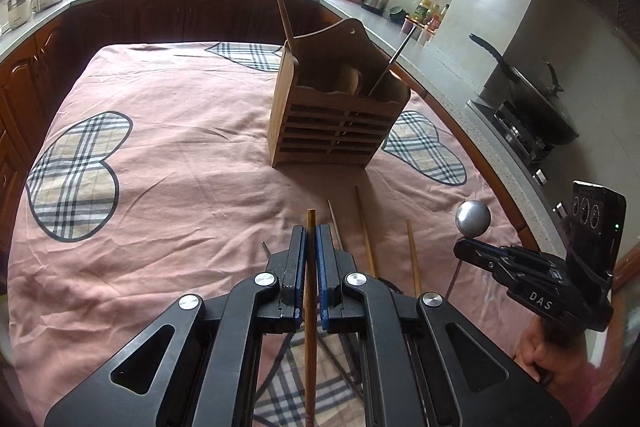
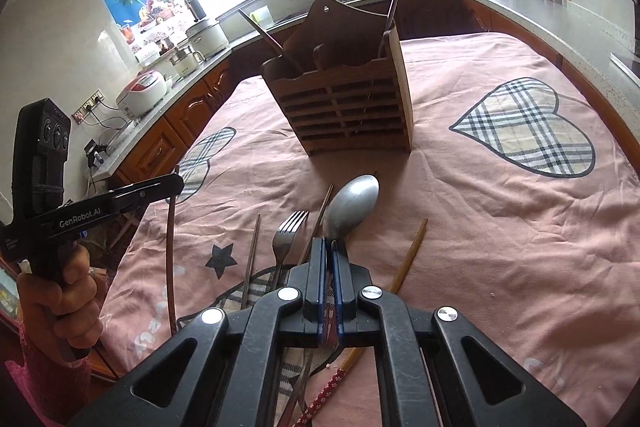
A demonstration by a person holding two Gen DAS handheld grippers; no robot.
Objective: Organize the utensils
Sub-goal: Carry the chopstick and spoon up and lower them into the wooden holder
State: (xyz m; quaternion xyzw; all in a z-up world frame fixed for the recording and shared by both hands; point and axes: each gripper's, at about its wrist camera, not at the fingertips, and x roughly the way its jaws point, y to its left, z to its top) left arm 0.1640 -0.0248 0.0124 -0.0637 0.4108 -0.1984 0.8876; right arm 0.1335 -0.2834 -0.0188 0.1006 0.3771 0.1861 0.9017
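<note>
Left gripper (image 1: 311, 231) pinched tight on a wooden chopstick (image 1: 310, 307), shaft running back between the blue pads and tip poking just past them. Right gripper (image 2: 328, 247) likewise clamped, on the neck of a metal spoon (image 2: 352, 201), bowl forward and lifted off the cloth (seen from the left wrist as a round bulb beside the other tool). Wooden utensil holder (image 1: 340, 119) upright mid-table on the pink tablecloth (image 1: 180, 155), already holding a wooden paddle in its left compartment and a thin metal handle in its right. Loose on the cloth near the grippers: a fork (image 2: 290, 231) and several more chopsticks (image 1: 366, 227). Best handled, judging by this, one piece at a time: tilted near vertical above the rim, aimed at a matching compartment, lowered well inside before any release, kept clear of the handles already sticking up.
</note>
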